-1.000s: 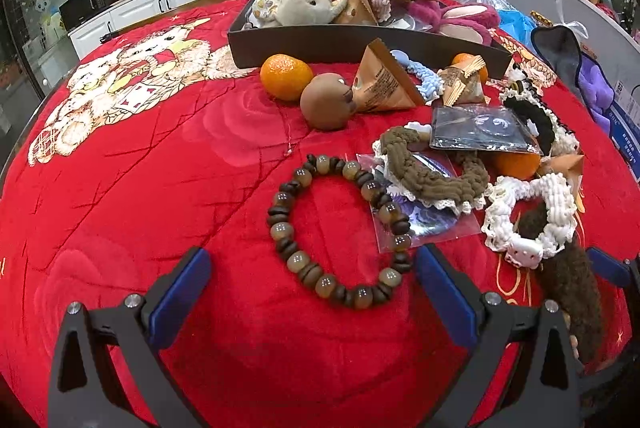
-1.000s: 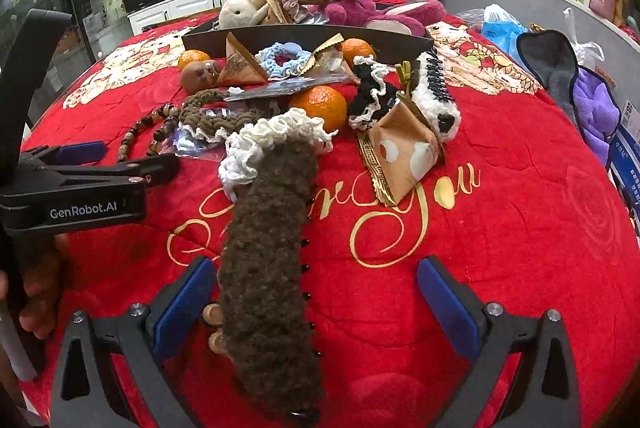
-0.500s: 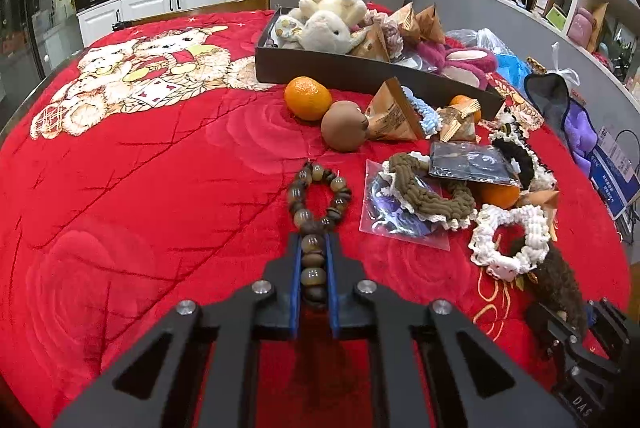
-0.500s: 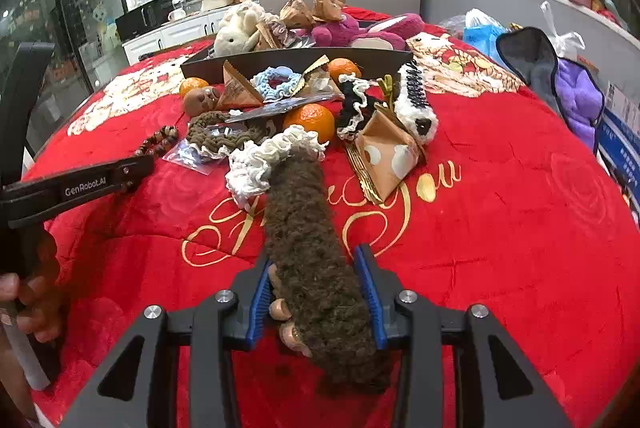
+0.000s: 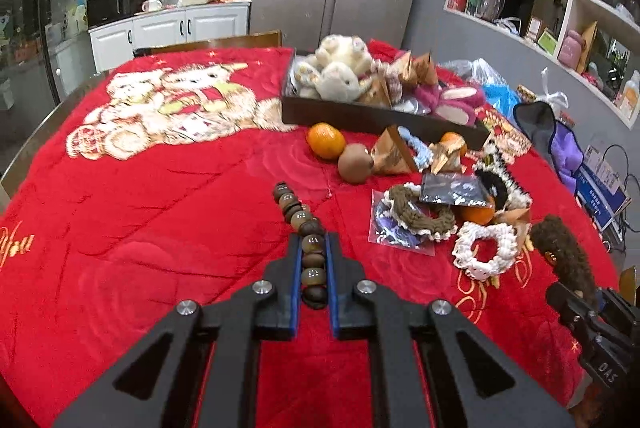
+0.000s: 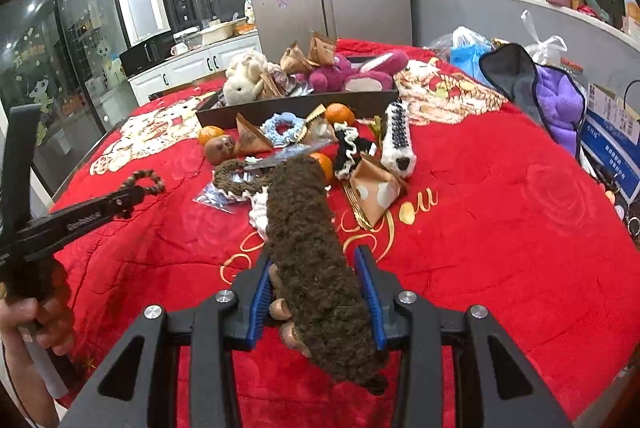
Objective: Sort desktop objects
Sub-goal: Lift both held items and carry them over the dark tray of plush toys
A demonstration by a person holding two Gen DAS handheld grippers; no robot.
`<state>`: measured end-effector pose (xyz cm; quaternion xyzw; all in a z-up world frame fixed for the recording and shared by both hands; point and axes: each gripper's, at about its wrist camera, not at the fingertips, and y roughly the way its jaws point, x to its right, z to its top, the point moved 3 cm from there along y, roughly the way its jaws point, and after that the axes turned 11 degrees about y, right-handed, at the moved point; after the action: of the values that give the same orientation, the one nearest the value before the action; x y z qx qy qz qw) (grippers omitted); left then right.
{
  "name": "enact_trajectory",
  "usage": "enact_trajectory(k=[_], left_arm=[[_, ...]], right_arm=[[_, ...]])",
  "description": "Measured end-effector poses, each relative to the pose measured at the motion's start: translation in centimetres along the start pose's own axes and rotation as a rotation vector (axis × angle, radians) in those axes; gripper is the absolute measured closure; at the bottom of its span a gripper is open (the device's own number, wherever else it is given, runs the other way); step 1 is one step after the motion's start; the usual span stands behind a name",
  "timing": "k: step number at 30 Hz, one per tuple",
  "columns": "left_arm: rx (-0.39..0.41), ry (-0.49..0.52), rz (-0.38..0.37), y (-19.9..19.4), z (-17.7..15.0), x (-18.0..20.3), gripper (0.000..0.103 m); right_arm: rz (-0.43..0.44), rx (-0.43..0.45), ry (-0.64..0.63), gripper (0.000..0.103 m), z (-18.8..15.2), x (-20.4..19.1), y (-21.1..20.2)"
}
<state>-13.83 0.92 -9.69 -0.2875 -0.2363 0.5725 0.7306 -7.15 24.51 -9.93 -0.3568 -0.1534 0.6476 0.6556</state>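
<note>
Left gripper now clamped on the brown beaded bracelet, where a second ago both pads stood wide apart either side of the loop lying flat and round on the red quilted surface. Loop squeezed into a narrow double strand between the blue pads, far end sticking out ahead and, in the right wrist view, apparently raised off the cloth. Right gripper likewise closed from wide to a firm pinch on the long fuzzy dark-brown hair clip, pads pressing its shaggy sides, pale clip teeth showing at the left pad; far end of the clip angled up over the pile instead of resting flat.

Meaning for the task, as a judgement: both picks made, both things lifted clear, sorting step now at the carry stage.

Further out, the unsorted pile: white crocheted scrunchie, brown braided scrunchie on a clear plastic sleeve, two oranges, a brown ball, paper pyramid boxes, a light-blue scrunchie. Beyond that, the dark rectangular tray holding plush toys, the likely destination, though which item belongs where cannot be told.
</note>
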Motion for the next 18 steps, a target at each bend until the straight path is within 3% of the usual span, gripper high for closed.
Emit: enact_trajectory(k=[18], left_arm=[[-0.019,0.03,-0.03,-1.6,-1.0,0.9,0.092]], right_arm=[[0.052,0.002,-0.02,0.063,-0.4,-1.9,-0.9]])
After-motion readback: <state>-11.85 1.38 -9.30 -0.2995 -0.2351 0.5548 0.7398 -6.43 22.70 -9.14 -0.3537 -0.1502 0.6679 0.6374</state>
